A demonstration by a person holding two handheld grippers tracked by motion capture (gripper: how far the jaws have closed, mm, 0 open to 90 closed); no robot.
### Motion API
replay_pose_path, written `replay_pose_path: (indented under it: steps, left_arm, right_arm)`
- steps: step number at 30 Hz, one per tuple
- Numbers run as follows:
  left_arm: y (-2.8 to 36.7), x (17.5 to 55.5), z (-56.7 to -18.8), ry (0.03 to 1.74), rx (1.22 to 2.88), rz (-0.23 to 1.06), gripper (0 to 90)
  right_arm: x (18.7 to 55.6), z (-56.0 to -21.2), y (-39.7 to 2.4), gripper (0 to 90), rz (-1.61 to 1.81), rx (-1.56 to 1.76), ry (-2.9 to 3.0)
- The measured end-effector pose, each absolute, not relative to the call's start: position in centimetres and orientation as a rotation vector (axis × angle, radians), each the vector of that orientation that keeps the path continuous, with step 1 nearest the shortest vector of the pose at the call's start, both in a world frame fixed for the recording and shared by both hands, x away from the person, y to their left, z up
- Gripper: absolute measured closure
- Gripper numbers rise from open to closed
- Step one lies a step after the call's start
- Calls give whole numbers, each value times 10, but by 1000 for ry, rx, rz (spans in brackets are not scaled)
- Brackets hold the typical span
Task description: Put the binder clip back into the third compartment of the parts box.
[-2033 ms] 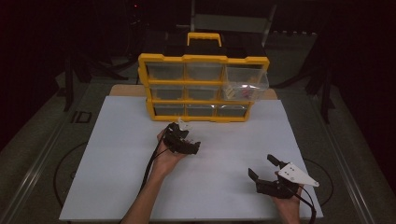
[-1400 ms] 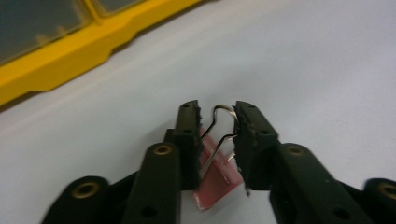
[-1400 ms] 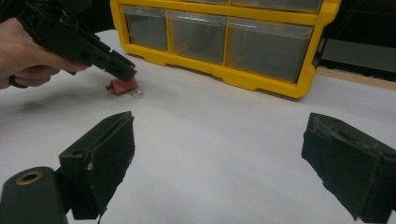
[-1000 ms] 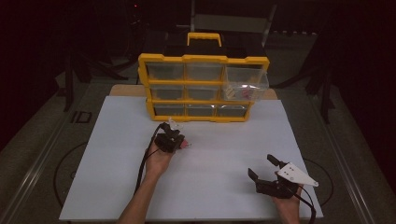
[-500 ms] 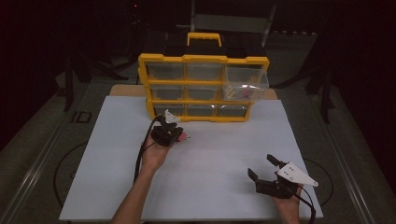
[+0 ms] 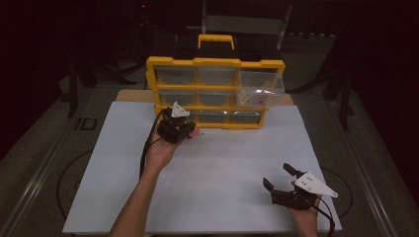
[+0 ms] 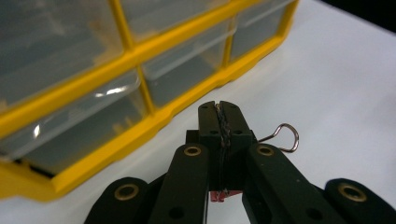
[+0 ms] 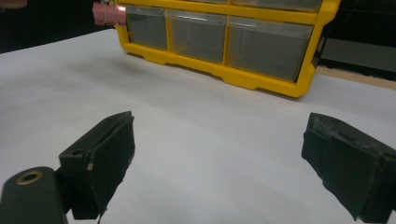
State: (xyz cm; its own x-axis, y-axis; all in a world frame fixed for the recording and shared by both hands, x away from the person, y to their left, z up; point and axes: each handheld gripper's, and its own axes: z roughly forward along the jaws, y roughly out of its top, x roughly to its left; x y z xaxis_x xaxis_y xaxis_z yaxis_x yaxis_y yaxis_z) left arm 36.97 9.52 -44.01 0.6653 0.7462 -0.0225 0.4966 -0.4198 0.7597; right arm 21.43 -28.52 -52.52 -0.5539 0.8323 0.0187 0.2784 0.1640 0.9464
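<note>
White table, pink binder clip pinched in left tongs

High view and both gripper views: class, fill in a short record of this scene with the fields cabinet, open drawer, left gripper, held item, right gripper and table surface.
cabinet: yellow drawer organiser with clear drawers, standing at the far edge of the white sheet
open drawer: top right drawer, pulled out
left gripper: left gripper raised in front of the bottom row, jaws shut
held item: small pink binder clip, its wire handle sticking out beside the jaws
right gripper: right gripper low at the near right, jaws open, nothing between them
table surface: white sheet
</note>
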Motion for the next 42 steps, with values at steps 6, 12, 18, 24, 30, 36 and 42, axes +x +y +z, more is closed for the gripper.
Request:
replay_pose_path:
  steps: [6, 12, 18, 24, 30, 36, 42]
  left_arm:
    - [93, 374, -423, 905, 2107, 403, 899]
    - [90, 379, -404, 858, 2091, 379, 899]
    - [88, 385, -385, 815, 2073, 351, 899]
    - [84, 389, -369, 785, 2064, 341, 899]
    - [79, 394, -344, 735, 2058, 339, 899]
    - [74, 400, -318, 690, 2037, 335, 899]
    - [67, 407, -298, 651, 2011, 320, 899]
  right_arm:
    - [215, -525, -285, 90, 1392, 1046, 1925]
    - [215, -525, -286, 90, 1394, 1050, 1925]
    - [215, -526, -284, 90, 1394, 1049, 1930]
    - [215, -526, -284, 90, 1395, 1046, 1932]
    - [215, -526, -286, 90, 1394, 1055, 1923]
    - [216, -526, -285, 90, 1397, 1050, 1928]
    - [216, -526, -287, 90, 1399, 1047, 1923]
